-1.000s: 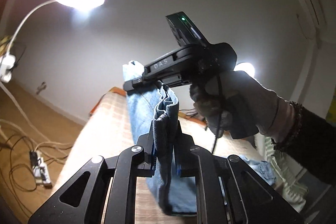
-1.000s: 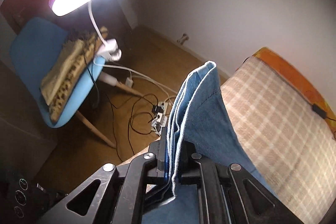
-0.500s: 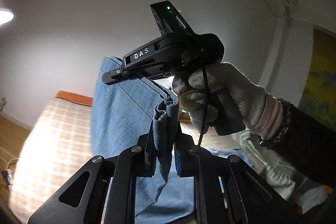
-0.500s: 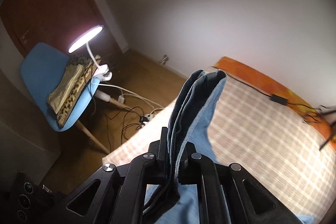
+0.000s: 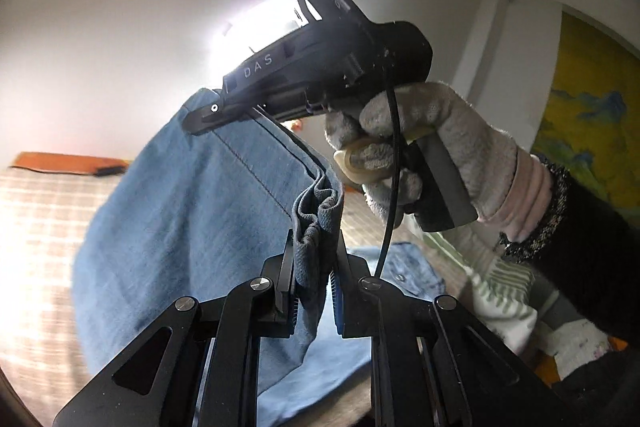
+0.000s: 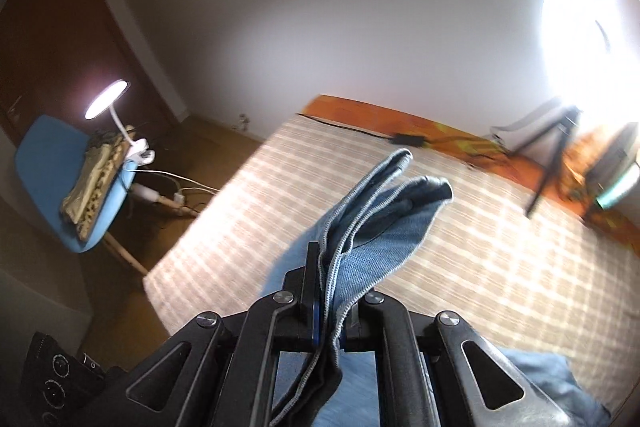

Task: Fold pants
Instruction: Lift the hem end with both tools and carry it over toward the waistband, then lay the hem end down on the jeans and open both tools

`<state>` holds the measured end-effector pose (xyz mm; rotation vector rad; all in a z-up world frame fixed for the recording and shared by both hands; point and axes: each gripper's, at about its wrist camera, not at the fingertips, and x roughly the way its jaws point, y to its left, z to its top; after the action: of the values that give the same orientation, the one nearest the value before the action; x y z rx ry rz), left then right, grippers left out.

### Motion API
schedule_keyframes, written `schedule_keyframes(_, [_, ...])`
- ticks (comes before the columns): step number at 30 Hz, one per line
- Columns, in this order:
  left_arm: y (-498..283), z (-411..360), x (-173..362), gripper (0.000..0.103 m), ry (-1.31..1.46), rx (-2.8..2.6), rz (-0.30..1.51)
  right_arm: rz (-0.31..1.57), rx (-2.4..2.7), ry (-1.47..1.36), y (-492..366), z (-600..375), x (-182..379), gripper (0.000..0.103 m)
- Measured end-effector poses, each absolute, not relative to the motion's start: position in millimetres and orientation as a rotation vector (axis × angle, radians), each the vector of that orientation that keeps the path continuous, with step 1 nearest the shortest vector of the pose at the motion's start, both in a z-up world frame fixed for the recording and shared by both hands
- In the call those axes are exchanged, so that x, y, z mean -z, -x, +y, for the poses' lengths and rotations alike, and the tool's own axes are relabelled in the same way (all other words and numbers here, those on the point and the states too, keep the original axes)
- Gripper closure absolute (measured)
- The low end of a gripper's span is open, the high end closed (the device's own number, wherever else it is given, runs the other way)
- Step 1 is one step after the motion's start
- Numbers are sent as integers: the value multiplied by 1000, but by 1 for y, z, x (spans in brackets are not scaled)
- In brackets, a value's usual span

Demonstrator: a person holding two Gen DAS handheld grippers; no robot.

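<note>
Blue denim pants (image 5: 188, 211) hang in the air above a checked bed. My left gripper (image 5: 314, 267) is shut on a bunched edge of the cloth. In the left wrist view the right gripper (image 5: 200, 117), held by a gloved hand (image 5: 432, 151), clamps the same edge further along, so the hem stretches between the two. In the right wrist view my right gripper (image 6: 332, 287) is shut on several layers of the pants (image 6: 384, 227), whose folded end sticks up past the fingertips. More denim (image 6: 552, 383) lies below at the lower right.
The bed (image 6: 500, 267) has a beige checked cover and an orange far edge. A blue chair (image 6: 48, 163) with a clip lamp (image 6: 106, 99) and floor cables stands to its left. A tripod (image 6: 552, 155) and bright lamp stand at the right. Other clothes (image 5: 504, 291) lie by the person's sleeve.
Both grippers have swung across the bed with the pants still clamped. The floor, cables and chair have slid left in view; the bed's far edge, tripod and bright lamp have come in.
</note>
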<state>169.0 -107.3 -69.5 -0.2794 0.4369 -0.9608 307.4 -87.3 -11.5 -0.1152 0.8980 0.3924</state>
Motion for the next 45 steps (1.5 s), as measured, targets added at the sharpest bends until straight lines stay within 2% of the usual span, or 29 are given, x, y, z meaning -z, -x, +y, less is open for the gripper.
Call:
schedule_keyframes(11, [-192, -204, 82, 92, 238, 1127, 517, 928, -231, 67, -279, -210, 33, 100])
schedule_keyframes(17, [-205, -227, 85, 92, 220, 1210, 537, 934, -166, 45, -262, -280, 34, 100])
schedule_keyframes(32, [-181, -365, 93, 92, 136, 1401, 618, 955, -6, -64, -218, -424, 50, 100])
schedule_keyframes(45, [-184, -430, 119, 92, 53, 1478, 717, 993, 76, -147, -196, -515, 100, 100])
